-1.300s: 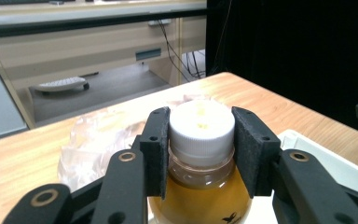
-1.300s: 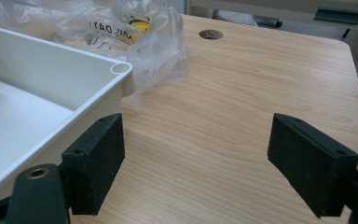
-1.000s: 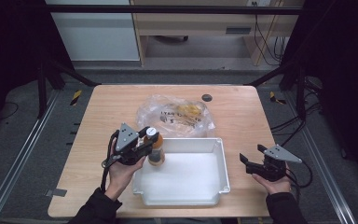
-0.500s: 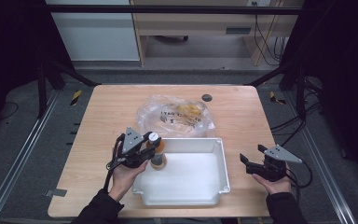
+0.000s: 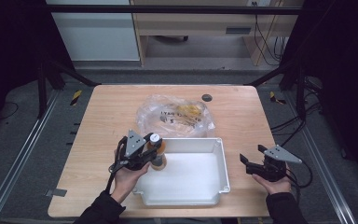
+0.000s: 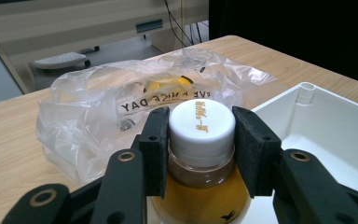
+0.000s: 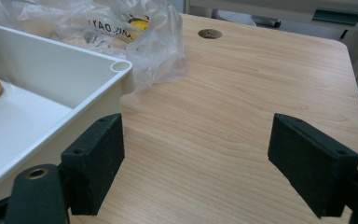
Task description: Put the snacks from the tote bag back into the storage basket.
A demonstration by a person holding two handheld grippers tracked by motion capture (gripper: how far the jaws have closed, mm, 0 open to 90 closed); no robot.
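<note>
The left claw (image 6: 200, 154), gripping the bottle (image 5: 157, 154) by its cap, is moving it over the tray (image 5: 216, 186) rim toward 3 o'clock, probably for placing. The right claw (image 7: 209, 163) is waiting wide open and empty at the bench (image 5: 107, 112) edge.

Wooden desk (image 5: 107, 116) mid-frame; white tray (image 5: 200, 196) at lower centre, crumpled clear plastic bag (image 5: 175, 116) touching its far edge, small dark disc (image 5: 207, 97) upper centre-right.

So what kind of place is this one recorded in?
Probably a lab or workshop data-collection station: a wooden table inside a black metal frame, loose cables on the floor behind, and a person holding a cabled gripper in each hand.
</note>
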